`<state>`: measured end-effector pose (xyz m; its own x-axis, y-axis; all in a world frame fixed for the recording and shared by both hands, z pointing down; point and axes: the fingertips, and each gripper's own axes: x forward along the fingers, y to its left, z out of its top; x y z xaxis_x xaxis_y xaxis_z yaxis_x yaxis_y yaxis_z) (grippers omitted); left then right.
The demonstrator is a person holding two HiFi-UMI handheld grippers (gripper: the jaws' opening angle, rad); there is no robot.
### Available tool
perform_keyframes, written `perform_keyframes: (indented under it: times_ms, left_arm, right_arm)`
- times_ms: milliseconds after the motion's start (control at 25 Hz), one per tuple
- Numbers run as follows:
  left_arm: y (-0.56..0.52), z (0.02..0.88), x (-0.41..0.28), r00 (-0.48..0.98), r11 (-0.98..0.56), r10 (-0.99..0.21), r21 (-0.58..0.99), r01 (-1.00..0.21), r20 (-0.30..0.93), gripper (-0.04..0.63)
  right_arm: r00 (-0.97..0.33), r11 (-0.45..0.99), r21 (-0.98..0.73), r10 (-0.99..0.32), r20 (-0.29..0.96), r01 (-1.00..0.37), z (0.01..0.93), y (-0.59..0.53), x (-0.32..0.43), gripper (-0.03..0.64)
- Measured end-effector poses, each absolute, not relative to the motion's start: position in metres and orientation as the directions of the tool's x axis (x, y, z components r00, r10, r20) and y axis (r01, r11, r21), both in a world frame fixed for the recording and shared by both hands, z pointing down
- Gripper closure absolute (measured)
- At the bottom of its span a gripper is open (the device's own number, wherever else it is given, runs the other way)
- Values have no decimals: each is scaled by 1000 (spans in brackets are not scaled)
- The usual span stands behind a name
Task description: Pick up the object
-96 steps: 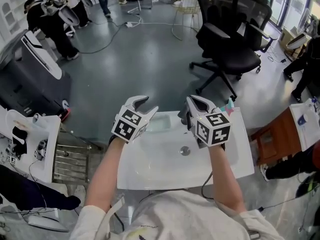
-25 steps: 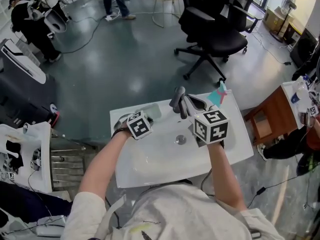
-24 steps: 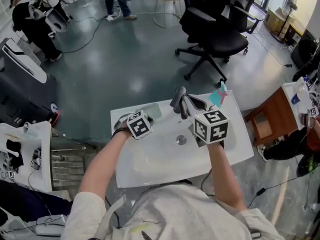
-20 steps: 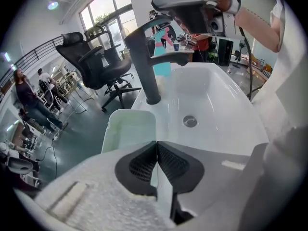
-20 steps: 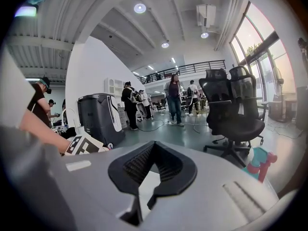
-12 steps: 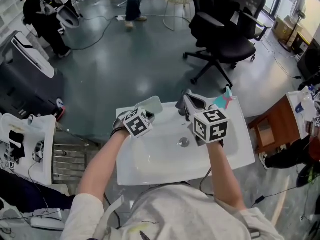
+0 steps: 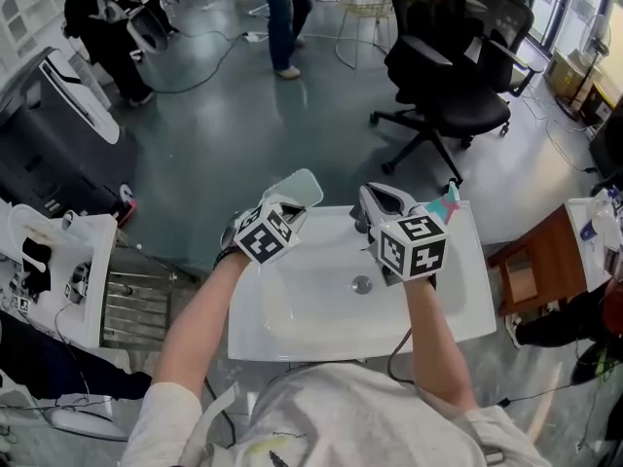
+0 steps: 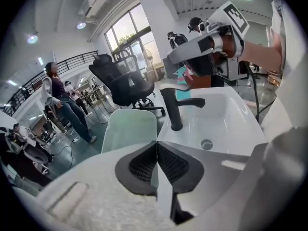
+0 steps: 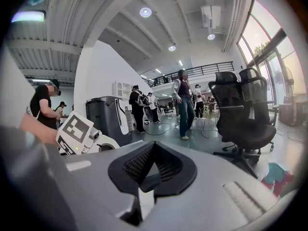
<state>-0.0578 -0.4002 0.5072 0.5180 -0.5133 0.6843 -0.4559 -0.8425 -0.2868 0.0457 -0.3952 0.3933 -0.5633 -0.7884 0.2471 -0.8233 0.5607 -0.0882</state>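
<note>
Raised from the sink (image 7: 321,311), left tool (image 7: 284,207) angles down, pinching green sheet (image 7: 297,187).

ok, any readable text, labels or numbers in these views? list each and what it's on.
No readable words, brands or numbers in any view.
Cube on the left gripper: black-and-white square markers only, no letters.
Cube on the right gripper: the same, markers only.
The pale green plate held by the left gripper: blank.
Anything in the far background is too small to read.
</note>
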Motion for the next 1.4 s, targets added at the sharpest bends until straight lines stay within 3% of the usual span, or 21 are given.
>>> perform_keyframes:
  times_ms: [800,1400]
  left_arm:
    - [-406,395,-92,509,-610,-780,-264,-747,363,584]
    - [-394,364,-140,380,-400,-907,-90,-912,183,584]
  right_arm:
    - [-595,594,-68,-780,193,-802,369,-403,37,614]
    - [-588,587,-62,-792,165,-807,355,-404,41,614]
